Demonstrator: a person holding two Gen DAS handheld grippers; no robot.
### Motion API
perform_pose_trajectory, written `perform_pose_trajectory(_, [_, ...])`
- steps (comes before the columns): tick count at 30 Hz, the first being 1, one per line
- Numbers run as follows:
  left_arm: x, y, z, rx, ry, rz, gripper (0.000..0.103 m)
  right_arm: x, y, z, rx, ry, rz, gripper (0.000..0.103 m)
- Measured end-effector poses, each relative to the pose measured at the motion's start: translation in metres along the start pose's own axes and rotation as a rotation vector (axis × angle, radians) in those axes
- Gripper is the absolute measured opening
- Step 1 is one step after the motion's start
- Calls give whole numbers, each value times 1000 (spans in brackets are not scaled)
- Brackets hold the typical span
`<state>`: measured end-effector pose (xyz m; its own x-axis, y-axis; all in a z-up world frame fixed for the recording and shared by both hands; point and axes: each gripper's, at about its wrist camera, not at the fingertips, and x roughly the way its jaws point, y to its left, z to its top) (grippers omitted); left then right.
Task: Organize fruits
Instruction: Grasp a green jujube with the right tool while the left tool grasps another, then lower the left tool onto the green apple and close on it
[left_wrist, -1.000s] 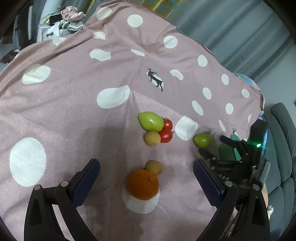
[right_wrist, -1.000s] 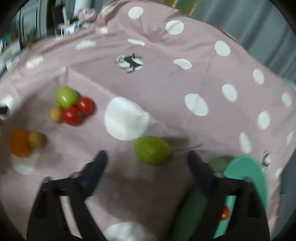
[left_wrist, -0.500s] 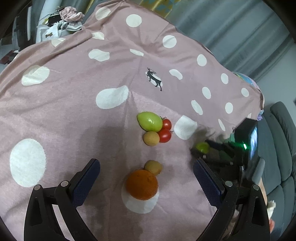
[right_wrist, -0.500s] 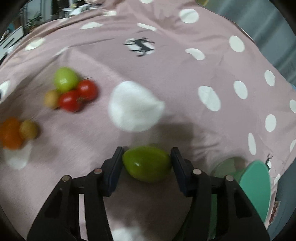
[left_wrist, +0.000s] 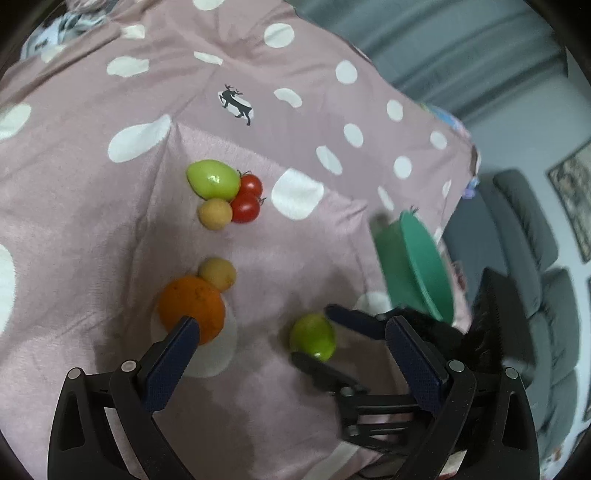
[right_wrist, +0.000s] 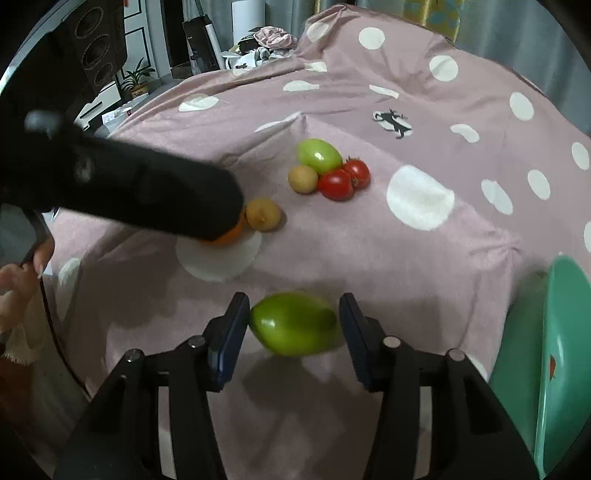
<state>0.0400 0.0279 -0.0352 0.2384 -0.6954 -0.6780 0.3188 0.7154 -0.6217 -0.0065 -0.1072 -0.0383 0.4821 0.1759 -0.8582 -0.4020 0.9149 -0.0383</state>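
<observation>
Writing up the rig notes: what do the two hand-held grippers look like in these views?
Both look alike. The left hand-held gripper has a matte black frame, angled black linkage arms with silver pivot screws, and flat dark navy textured pads. The right hand-held gripper has the same black frame, silver screws and navy pads. A thin black cable runs beside the left unit's bulky black body.
</observation>
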Motion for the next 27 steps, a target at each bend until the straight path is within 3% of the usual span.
perform_pose_trajectory(2, [4,-3,-1,19,7,12,100,-6,0,-4,36,-28,36,55])
perform_pose_trajectory(8, [14,-12,-1,38,20,-47,100,-5,-20,-11,145,-57,67,69])
perform_pose_trajectory(14, [29,-23,-9,70,91,-28,100,-1,-34,-17,179,-73,156,78])
perform_pose_trajectory(21, [36,-11,-10,-38,124,-108,100,-1,-24,-20,215,-88,195,81])
perform_pose_trajectory(27, [42,-10,-15,-22,126,21,100,5,-14,-11,235,-110,260,81])
